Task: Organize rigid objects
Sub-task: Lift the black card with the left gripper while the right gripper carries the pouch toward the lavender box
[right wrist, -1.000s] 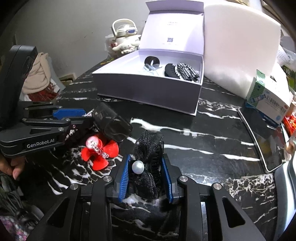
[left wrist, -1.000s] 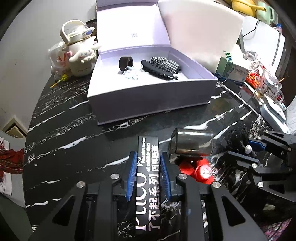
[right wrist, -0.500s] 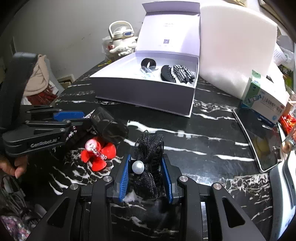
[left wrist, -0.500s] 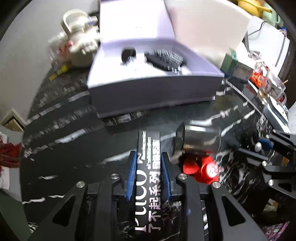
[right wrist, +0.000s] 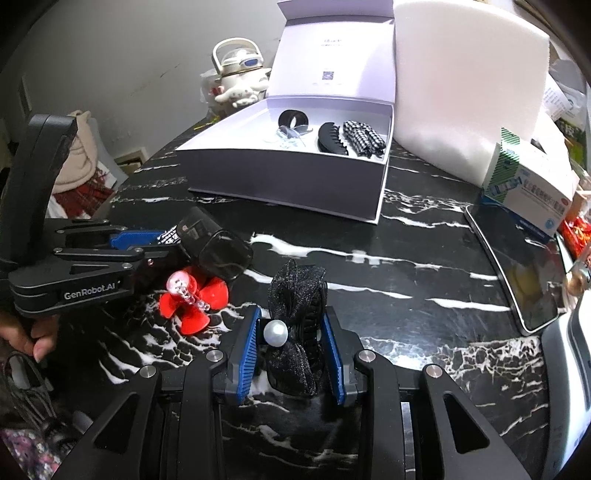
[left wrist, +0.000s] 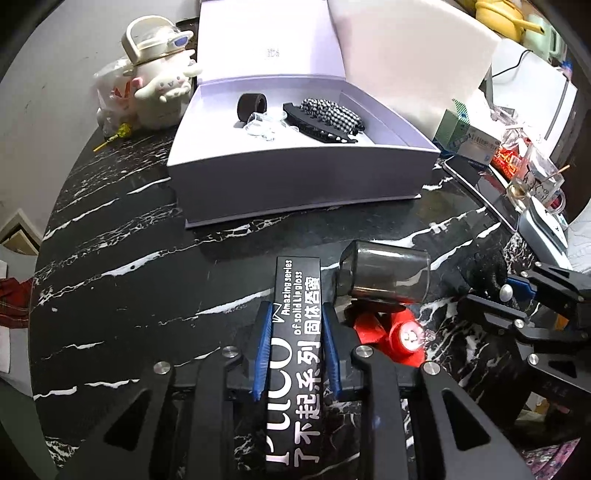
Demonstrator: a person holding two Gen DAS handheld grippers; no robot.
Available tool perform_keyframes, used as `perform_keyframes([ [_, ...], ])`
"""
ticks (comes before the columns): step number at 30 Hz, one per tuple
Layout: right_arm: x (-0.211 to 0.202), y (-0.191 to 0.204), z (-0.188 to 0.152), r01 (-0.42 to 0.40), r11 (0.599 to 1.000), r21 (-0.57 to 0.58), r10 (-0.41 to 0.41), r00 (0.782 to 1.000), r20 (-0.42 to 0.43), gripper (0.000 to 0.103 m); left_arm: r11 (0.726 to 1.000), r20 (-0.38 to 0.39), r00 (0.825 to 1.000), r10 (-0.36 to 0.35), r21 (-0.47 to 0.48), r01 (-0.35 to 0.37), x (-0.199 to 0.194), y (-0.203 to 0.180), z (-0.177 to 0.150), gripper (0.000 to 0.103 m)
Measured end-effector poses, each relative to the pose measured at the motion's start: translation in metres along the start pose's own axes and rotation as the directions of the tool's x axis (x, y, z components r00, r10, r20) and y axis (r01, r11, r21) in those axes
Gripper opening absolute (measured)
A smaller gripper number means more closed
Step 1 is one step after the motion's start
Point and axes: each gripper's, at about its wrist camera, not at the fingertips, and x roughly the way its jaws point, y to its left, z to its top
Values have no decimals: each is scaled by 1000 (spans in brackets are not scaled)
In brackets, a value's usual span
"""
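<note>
Lip-gloss box clamped in left tool, open marble before purple box

The black white-veined marble surface is carrying an open lilac cardboard box, a smoky transparent plastic cup lying sideways, a red flower-shaped clip, and a dark flat tablet.

A black marble table with white veins is carrying the clutter. A cream cartoon-dog kettle is standing at the back left, with a white plastic bag just beside it. A white foam block is leaning behind, and a green-and-white medicine box is sitting near a dark tablet. 1 yellow pot is showing at the far right.
</note>
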Motion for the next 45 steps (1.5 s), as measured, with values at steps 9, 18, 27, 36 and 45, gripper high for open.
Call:
perform_keyframes([
  [9,-8,-2,6,-2,1000,-12,3,1000,22,32,1000,53,999,7,-4,-7,-26,3,6,25],
  [18,-22,0,24,0,999,-36,2,999,43,32,1000,101,995,2,-3,-2,-54,1,20,25],
  [27,-36,2,49,-6,997,-82,13,997,76,32,1000,153,988,2,21,-6,-73,1,38,25],
  [36,-44,1,77,2,991,-134,15,992,123,32,1000,197,980,3,11,-5,-75,1,60,25],
  [45,-36,-7,96,-5,990,-139,23,991,133,32,999,215,977,1,38,-10,-66,-5,87,25],
])
